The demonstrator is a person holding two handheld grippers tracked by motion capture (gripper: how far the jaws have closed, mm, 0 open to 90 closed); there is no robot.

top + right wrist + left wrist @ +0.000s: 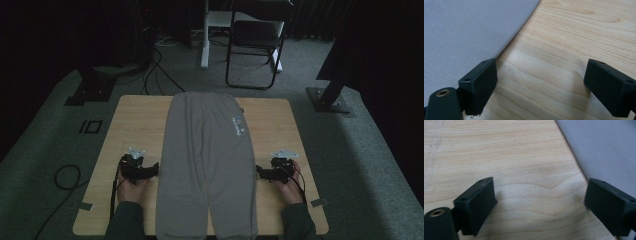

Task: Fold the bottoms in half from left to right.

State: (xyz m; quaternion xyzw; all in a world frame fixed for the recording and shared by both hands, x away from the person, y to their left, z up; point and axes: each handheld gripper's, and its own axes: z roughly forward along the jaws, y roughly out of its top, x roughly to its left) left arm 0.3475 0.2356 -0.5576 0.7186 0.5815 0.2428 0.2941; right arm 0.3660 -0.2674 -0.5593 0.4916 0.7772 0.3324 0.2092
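High view has a pair of grey sweatpants (pixel 207 165) laid flat down the middle of the frame on a light wood counter (pixel 137 120), waistband at the far end, legs running toward the bottom edge. Left gripper (pixel 152 170) sits in the lower left, right at the pants' left edge, and the right gripper (pixel 260 172) mirrors it in the lower right at the other edge. Left gripper view: fingers (pixel 475 205) spread wide over bare wood, nothing between them, grey cloth (pixel 604 150) filling the upper right corner. Right gripper view is the flip of that: fingers (pixel 480 83) spread apart too, wood between them, the pants (pixel 469 32) covering the upper left.
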